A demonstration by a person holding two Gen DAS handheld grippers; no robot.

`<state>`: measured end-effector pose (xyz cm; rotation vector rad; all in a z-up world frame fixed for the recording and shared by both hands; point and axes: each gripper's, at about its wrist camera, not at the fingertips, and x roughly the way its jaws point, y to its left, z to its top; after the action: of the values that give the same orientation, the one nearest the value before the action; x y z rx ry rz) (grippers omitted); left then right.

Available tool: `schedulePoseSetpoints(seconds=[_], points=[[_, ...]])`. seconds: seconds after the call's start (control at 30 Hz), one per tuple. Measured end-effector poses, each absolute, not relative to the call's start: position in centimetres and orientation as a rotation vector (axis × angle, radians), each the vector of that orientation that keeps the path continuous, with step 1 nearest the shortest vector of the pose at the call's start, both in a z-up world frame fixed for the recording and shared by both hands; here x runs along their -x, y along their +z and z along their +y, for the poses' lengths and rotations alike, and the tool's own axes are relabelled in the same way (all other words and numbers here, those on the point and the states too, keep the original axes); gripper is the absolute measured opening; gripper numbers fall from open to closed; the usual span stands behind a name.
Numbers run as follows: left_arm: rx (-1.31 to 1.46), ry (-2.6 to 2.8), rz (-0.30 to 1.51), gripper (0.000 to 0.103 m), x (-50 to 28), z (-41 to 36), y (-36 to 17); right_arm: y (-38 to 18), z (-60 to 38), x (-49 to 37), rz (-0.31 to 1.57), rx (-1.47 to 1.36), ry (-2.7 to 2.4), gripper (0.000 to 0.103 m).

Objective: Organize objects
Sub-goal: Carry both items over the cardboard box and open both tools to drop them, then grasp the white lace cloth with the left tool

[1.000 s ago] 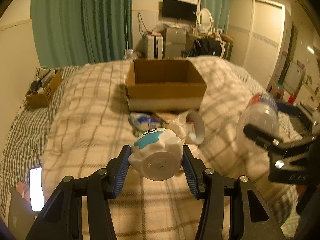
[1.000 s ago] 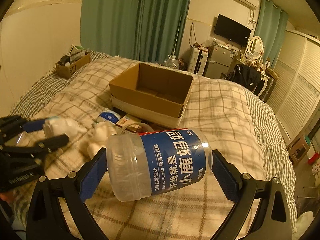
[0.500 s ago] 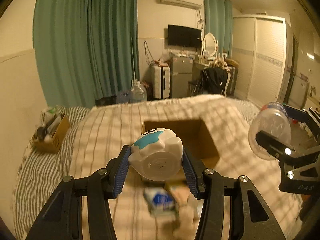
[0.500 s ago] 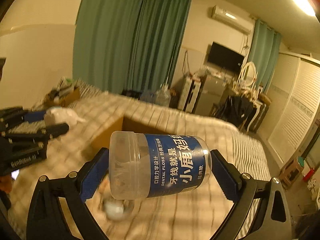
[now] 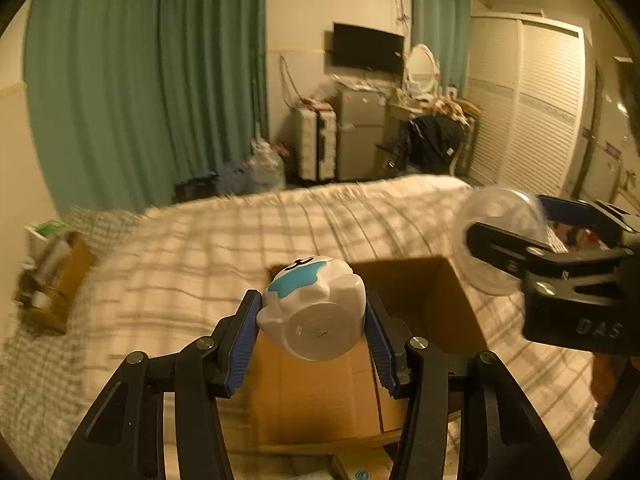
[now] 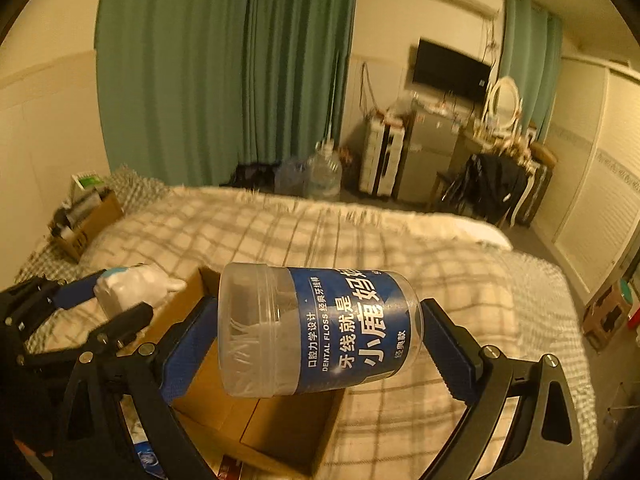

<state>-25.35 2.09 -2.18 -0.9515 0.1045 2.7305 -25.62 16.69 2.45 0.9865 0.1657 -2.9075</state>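
My left gripper (image 5: 314,336) is shut on a white and blue toy-shaped container (image 5: 314,312), held in the air over the open cardboard box (image 5: 320,392) on the bed. My right gripper (image 6: 316,344) is shut on a clear dental floss jar with a blue label (image 6: 320,328), held sideways above the same box (image 6: 256,428). In the left wrist view the jar (image 5: 496,240) shows at the right. In the right wrist view the toy container (image 6: 132,286) shows at the left.
The bed has a cream plaid blanket (image 5: 200,264). A small box of clutter (image 6: 86,220) sits at the bed's far left. Small packets (image 6: 148,460) lie in front of the box. Green curtains, a fridge and a wardrobe stand beyond.
Both grippers have risen and moved forward with their objects, from short of the box to over its opening. The loose items on the blanket have dropped out of view below.
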Motion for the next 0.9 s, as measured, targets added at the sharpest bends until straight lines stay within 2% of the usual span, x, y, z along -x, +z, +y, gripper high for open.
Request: schedulePoseSetpoints(seconds=[0.2,0.4,0.43,0.47,0.53,0.73,0.9], points=[[1.001,2.710,0.171,0.052,27.2,3.4,-6.3,-2.8,16.7,28.6,0.109,-1.053,-2.840,0.097],[1.042,2.702,0.151,0.054,27.9,3.5,-7.3,-3.8,17.3,29.1,0.018,-1.013,-2.809,0.098],[1.037,2.700,0.151,0.060,27.8,3.6,-7.1,-3.3,17.5,28.7,0.019,-0.981,-2.822,0.102],[1.031,2.700,0.158,0.076,27.5,3.6,-6.8,-2.6,17.7,28.1,0.029,-0.948,-2.845,0.102],[1.018,2.726,0.182,0.097,26.7,3.7,-6.0,-1.2,18.0,27.2,0.041,-0.911,-2.866,0.102],[0.990,2.744,0.226,0.098,21.9,2.6,-2.5,4.2,19.8,22.0,0.041,-0.817,-2.888,0.103],[0.976,2.812,0.212,0.098,16.2,0.7,0.4,7.9,20.3,15.2,0.224,-0.709,-2.909,0.103]])
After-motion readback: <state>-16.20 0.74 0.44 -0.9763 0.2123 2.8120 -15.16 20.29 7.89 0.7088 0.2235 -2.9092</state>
